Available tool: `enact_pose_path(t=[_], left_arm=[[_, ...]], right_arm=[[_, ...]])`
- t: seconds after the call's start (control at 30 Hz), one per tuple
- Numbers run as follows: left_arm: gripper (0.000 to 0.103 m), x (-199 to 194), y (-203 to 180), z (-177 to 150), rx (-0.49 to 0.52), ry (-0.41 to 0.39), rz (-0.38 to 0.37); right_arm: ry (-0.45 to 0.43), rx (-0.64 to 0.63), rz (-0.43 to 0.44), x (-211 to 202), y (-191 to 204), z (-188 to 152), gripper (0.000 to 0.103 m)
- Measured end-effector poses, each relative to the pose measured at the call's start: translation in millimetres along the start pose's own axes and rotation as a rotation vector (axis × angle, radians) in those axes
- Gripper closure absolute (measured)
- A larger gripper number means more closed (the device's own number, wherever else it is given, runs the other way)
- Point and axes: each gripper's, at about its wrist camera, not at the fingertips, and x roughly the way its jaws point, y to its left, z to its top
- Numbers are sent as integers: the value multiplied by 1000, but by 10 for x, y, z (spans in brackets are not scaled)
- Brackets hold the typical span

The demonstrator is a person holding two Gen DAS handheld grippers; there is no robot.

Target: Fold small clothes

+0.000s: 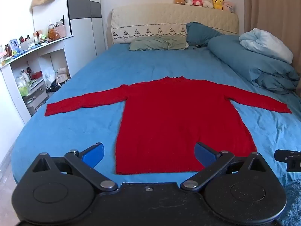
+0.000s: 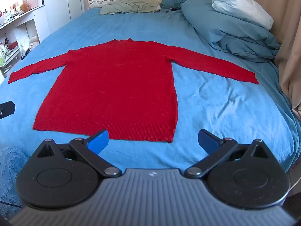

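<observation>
A red long-sleeved sweater point(image 1: 175, 116) point(image 2: 114, 86) lies flat on the blue bed sheet point(image 1: 75, 131) point(image 2: 225, 103), both sleeves spread out sideways, hem nearest me. My left gripper point(image 1: 149, 154) hovers open above the hem's left half, its blue pads wide apart and holding nothing. My right gripper point(image 2: 153, 141) stands open over the hem's right corner, also holding nothing. A black part of the right gripper point(image 1: 287, 158) shows at the left wrist view's right edge, and a part of the left gripper point(image 2: 6, 109) at the right wrist view's left edge.
A rolled blue duvet point(image 1: 254, 64) point(image 2: 231, 28) lies along the bed's right side by a curtain point(image 2: 287, 56). Pillows point(image 1: 160, 42) and a padded headboard point(image 1: 169, 18) with plush toys point(image 1: 205, 1) are at the far end. Cluttered white shelves point(image 1: 32, 71) stand left of the bed.
</observation>
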Motion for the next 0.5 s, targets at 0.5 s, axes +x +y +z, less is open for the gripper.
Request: enact_pose_path(t=[0.5], left_arm=[[0, -116, 15, -34, -16, -66, 0]], right_arm=[[-3, 7, 7, -29, 16, -19, 0]])
